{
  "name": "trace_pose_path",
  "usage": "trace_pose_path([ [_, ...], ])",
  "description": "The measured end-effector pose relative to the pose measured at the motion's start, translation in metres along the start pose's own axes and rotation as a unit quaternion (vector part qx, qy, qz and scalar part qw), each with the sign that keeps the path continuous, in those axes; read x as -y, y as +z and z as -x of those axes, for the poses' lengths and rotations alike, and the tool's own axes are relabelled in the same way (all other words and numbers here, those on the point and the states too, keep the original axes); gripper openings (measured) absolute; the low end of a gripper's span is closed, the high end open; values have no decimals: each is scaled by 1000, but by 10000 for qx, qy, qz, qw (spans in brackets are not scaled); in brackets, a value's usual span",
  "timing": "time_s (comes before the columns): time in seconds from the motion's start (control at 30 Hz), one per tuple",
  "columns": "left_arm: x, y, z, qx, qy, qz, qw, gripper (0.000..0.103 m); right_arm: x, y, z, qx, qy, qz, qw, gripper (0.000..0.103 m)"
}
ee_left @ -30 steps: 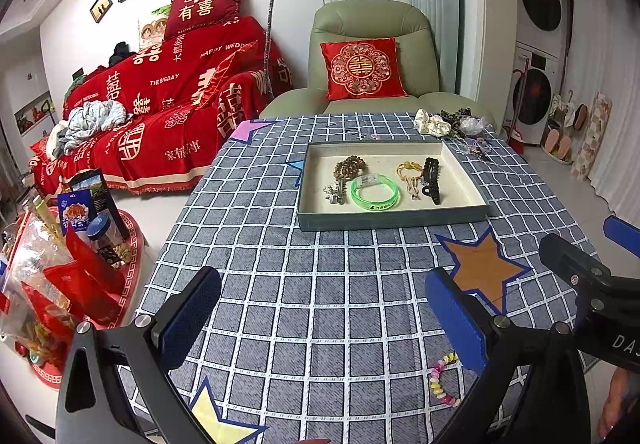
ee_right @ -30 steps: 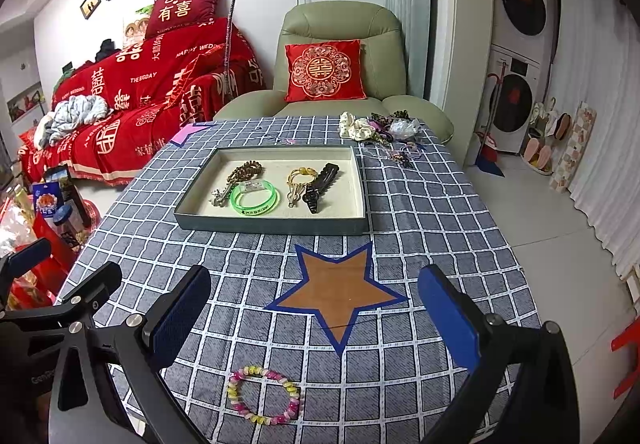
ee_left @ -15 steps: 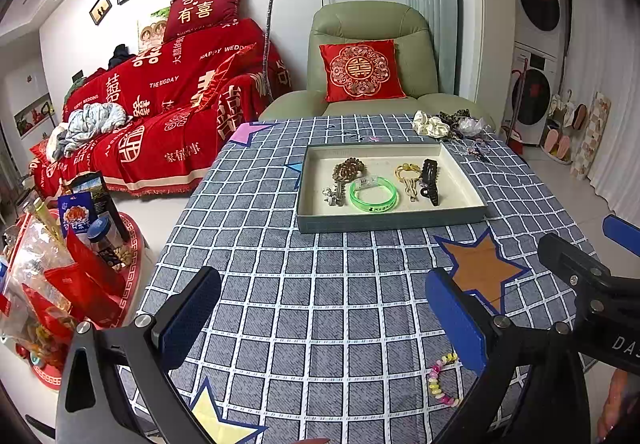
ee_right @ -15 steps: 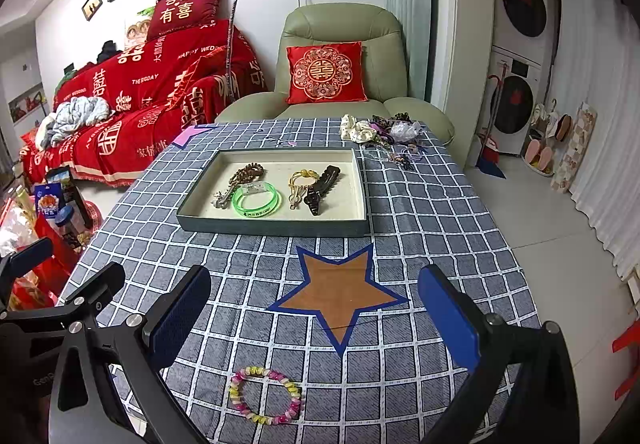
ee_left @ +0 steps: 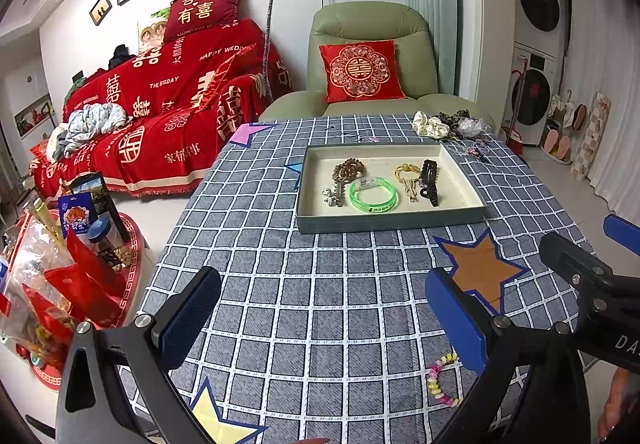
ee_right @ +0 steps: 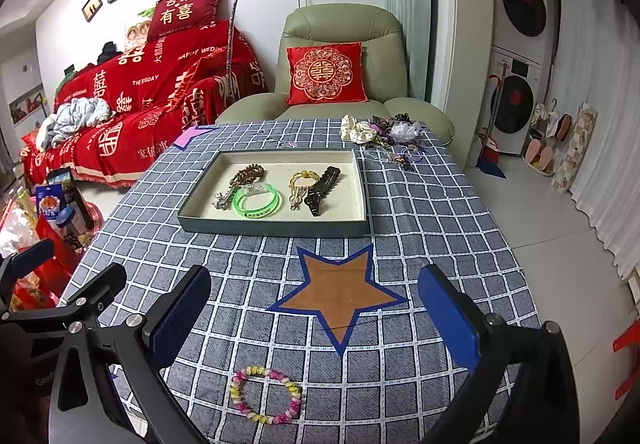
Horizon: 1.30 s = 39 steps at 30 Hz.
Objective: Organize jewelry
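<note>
Left gripper (ee_left: 320, 320) spread and empty, right gripper (ee_right: 316, 318) spread above bead bracelet (ee_right: 265, 395) on worktop (ee_right: 420, 220), tray (ee_right: 272, 227) beyond

Left gripper (ee_left: 322, 318): jaws spread wide, empty, pointing toward 12 o'clock. Right gripper (ee_right: 316, 318): likewise spread and empty, positioned at the left gripper's 3 o'clock.

The checked tablecloth (ee_right: 420, 212) carries a tray (ee_right: 276, 226), a bead bracelet (ee_right: 265, 394) and scrunchies (ee_right: 356, 129).
</note>
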<state>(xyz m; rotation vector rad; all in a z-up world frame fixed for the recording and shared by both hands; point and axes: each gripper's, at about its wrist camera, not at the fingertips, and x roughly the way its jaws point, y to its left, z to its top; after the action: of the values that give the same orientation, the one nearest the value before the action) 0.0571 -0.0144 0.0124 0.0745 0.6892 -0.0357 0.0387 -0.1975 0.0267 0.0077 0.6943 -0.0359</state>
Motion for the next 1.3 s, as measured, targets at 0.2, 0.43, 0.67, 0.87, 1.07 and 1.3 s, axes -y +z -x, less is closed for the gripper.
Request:
trace_pose_path([
  [0.2, 0, -1, 0, 3, -1, -7, 10000, 103, 0, 0, 0, -6, 12, 0, 10000, 103],
  [0.43, 0, 0, 0, -1, 6, -12, 10000, 103, 0, 0, 0, -6, 16, 1, 10000, 103],
  [0.67, -1, 0, 0, 7, 10, -13, 10000, 103, 0, 0, 0, -5, 18, 2, 10000, 103],
  [0.87, 0, 0, 0, 11, 12, -12, 10000, 103, 0, 0, 0, 0, 17, -9, 10000, 103],
  [1.07, 0, -1, 0, 3, 14, -16, 10000, 103, 0, 0, 0, -3, 19, -2, 10000, 103],
  [1.3, -3, -1, 2, 8, 12, -4, 10000, 103, 0, 0, 0, -1, 14, 2, 10000, 103],
])
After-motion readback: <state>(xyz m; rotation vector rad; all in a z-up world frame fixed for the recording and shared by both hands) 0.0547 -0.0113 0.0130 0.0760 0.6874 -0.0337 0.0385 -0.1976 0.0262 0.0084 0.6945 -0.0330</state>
